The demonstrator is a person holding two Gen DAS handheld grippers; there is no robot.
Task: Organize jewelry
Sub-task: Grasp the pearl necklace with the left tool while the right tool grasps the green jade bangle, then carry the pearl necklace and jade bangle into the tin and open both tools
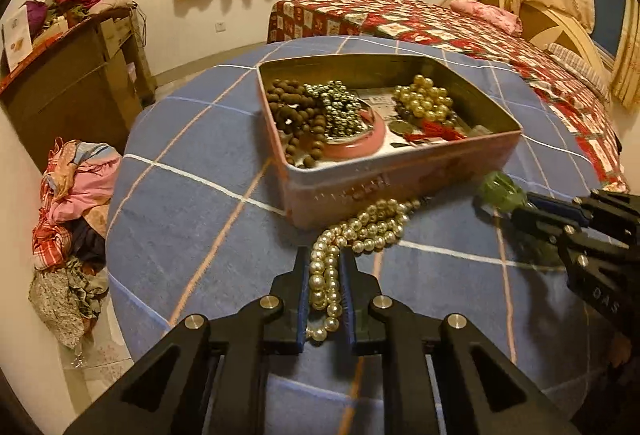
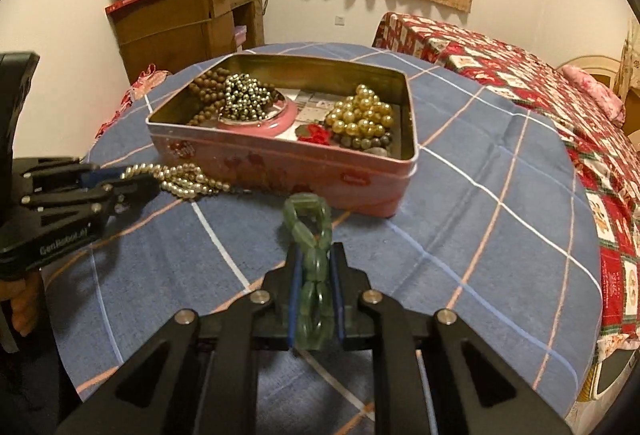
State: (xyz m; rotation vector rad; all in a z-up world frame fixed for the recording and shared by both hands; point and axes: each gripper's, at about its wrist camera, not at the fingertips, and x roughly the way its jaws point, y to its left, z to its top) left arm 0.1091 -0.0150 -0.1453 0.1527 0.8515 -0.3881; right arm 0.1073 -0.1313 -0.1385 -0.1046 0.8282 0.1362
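In front of the pink tin (image 1: 384,179) on the blue-checked bench (image 1: 192,195), seen from the left wrist, the left gripper (image 1: 325,275) is clamped on a pearl necklace (image 1: 352,235), whose free end lies heaped against the tin's near wall. Inside the tin lie brown beads (image 1: 296,115), dark metallic beads (image 1: 340,107) and gold pearls (image 1: 424,99). To the tin's right the right gripper (image 1: 516,207) holds a green bracelet (image 1: 500,191).

From the right wrist, the right gripper (image 2: 316,271) is pinched on the green bracelet (image 2: 308,223), just short of the tin (image 2: 280,167). Left of the tin, the left gripper (image 2: 136,183) holds the pearl necklace (image 2: 188,183), which trails on the bench (image 2: 480,195).
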